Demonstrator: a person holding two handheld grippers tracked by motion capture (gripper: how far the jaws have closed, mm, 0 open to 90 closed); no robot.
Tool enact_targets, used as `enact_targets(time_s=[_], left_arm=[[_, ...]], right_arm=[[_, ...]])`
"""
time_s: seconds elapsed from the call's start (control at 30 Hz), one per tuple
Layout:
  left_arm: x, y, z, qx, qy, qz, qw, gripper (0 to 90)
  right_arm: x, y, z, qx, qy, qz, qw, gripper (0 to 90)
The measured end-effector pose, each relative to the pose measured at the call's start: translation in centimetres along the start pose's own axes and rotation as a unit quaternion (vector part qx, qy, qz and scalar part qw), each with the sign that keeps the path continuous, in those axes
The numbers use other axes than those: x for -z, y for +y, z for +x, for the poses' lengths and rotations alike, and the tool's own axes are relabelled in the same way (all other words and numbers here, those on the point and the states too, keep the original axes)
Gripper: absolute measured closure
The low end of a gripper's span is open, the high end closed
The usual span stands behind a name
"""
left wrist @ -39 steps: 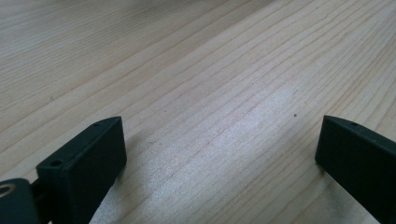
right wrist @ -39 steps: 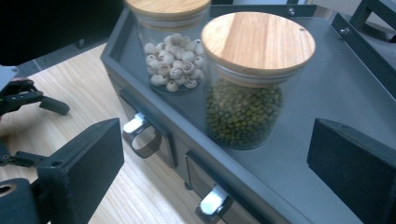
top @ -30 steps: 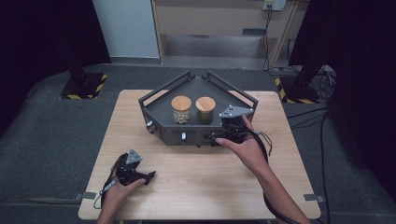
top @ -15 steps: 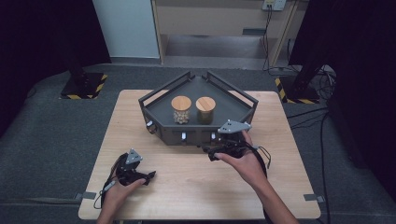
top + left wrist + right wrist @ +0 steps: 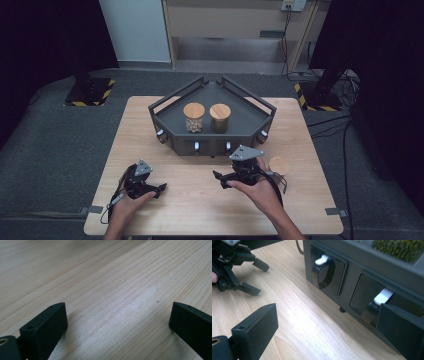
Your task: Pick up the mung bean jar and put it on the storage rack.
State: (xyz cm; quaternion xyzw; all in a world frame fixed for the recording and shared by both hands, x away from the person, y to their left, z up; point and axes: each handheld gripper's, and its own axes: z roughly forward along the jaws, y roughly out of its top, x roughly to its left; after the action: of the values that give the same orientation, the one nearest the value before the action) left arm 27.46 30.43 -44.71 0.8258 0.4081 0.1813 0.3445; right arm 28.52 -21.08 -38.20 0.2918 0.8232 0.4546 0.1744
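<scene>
Now, your left gripper (image 5: pixel 159 189) rests low on the wooden table (image 5: pixel 200 210), near its front edge, with its jaws spread wide and only bare wood grain between them in the left gripper view. Well to its right, your right gripper (image 5: pixel 220 180) sits in your right hand (image 5: pixel 260 192), tips pointing toward the left one, jaws wide apart with nothing between them. Just behind it stands the dark grey tray (image 5: pixel 250 117), whose front wall carries black latches with white tabs (image 5: pixel 323 258). Inside the tray, beyond your right gripper, two wooden-lidded jars (image 5: pixel 194 117) stand side by side. A third round wooden lid (image 5: pixel 279 165) lies just right of your right hand.
</scene>
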Motion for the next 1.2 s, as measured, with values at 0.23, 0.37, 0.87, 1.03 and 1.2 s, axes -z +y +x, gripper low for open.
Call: enact_targets(time_s=[0.23,0.37,0.87,1.03,1.2], left_arm=[[0.0,0.0,0.0,0.000,0.000,0.000,1.0000,0.6],[0.0,0.0,0.0,0.000,0.000,0.000,1.0000,0.7],[0.0,0.0,0.0,0.000,0.000,0.000,1.0000,0.7],[0.0,0.0,0.0,0.000,0.000,0.000,1.0000,0.7],[0.0,0.0,0.0,0.000,0.000,0.000,1.0000,0.7]], right_arm=[[-0.6,-2.1,0.4,-0.009,0.005,0.009,0.9999,4.2],[-0.9,-3.4,0.8,-0.008,0.001,0.009,0.9999,4.4],[-2.6,-6.4,1.5,-0.029,0.002,0.041,0.9987,4.2],[-3.1,-6.8,1.7,-0.026,-0.003,0.054,0.9982,4.2],[-3.3,-6.8,1.8,-0.026,-0.006,0.060,0.9978,4.0]])
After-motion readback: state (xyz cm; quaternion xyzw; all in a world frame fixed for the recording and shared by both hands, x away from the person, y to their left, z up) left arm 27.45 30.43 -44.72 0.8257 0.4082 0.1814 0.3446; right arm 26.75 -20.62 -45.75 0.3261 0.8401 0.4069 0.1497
